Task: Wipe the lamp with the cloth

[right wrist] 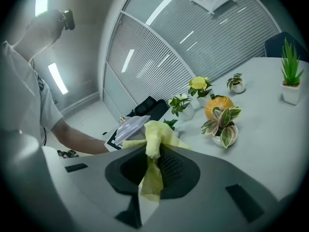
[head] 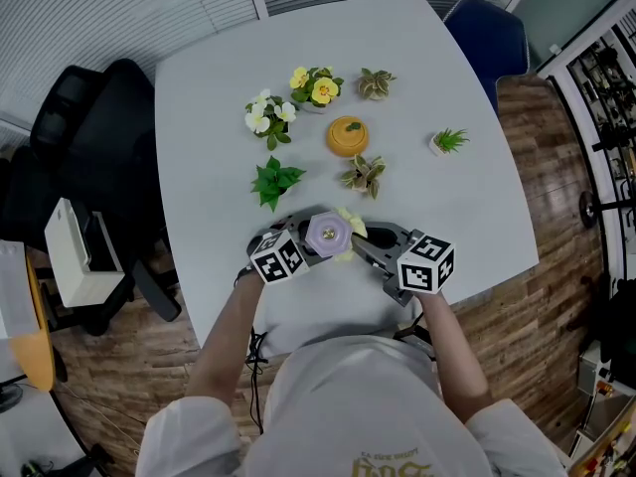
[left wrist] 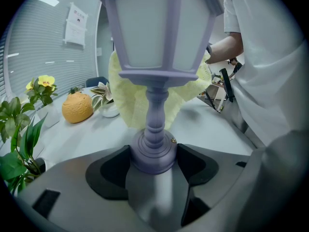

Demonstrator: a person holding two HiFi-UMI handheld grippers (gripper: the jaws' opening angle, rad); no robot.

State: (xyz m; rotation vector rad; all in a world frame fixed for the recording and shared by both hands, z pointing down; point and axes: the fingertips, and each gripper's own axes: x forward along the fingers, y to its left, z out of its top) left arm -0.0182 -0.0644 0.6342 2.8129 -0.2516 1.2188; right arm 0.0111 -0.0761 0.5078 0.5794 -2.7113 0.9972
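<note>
A small lavender lantern-style lamp [head: 328,234] stands upright at the table's near edge. My left gripper [left wrist: 153,161] is shut on the lamp's round base [left wrist: 153,151], with the stem and shade [left wrist: 159,28] rising in front of the camera. A pale yellow cloth [right wrist: 153,144] is pinched in my right gripper [right wrist: 155,170], which is shut on it. The cloth [left wrist: 145,100] lies against the far side of the lamp, and its edge shows beside the lamp top [right wrist: 131,126]. In the head view the cloth [head: 353,229] peeks out right of the lamp, between both grippers.
On the white table [head: 199,117] beyond the lamp stand an orange pumpkin-shaped pot [head: 347,135], several small potted plants [head: 270,117], a green leafy plant [head: 274,180] and a variegated one [head: 364,175]. A black chair [head: 94,137] is left, a blue chair [head: 487,33] far right.
</note>
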